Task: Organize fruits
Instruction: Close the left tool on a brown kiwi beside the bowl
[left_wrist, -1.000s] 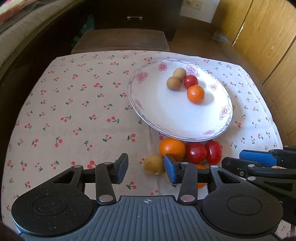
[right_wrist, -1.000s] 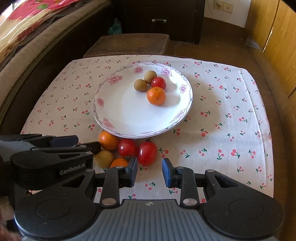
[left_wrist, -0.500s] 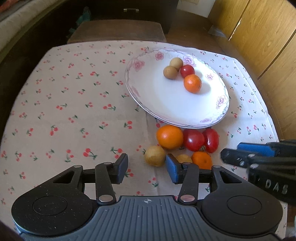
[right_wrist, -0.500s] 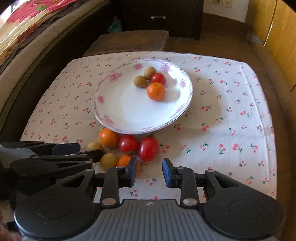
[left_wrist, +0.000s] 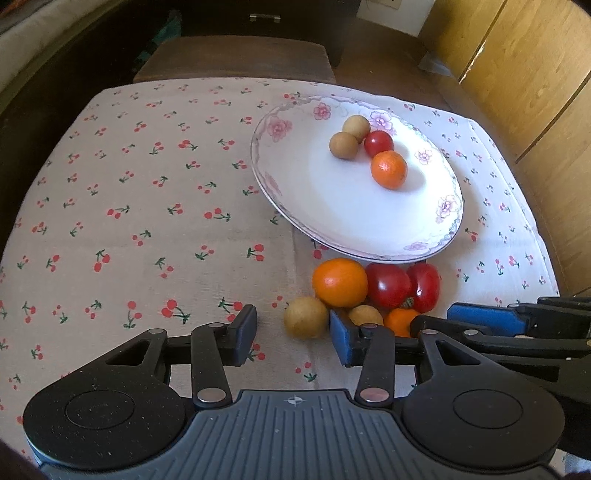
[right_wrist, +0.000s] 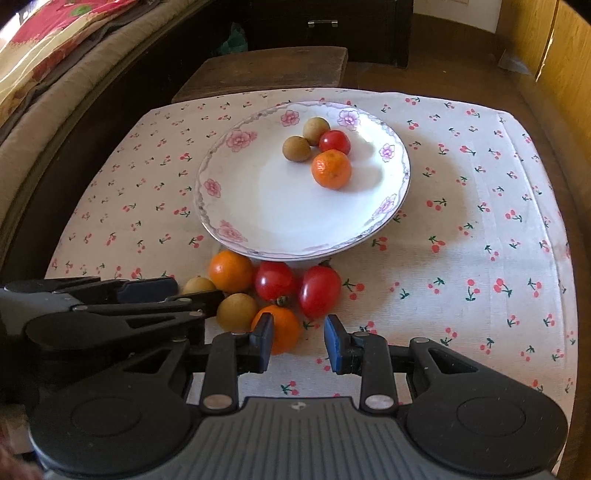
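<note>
Tan round fruit (left_wrist: 306, 317) at six o'clock of white flowered plate (left_wrist: 280, 192), between black left gripper's (left_wrist: 291, 334) spread pads, just closed in a little, not touching. Black right gripper (right_wrist: 299, 338) slightly parted, empty.

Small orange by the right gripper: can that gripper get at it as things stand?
Probably yes. The small orange lies just ahead of the right gripper, partly behind its left finger; nothing blocks it, but the narrow jaws must widen.

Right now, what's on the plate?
On the plate: two brown fruits, a small tomato and an orange, clustered toward its far side. The rest looks bare. What lies under the plate is hidden.
</note>
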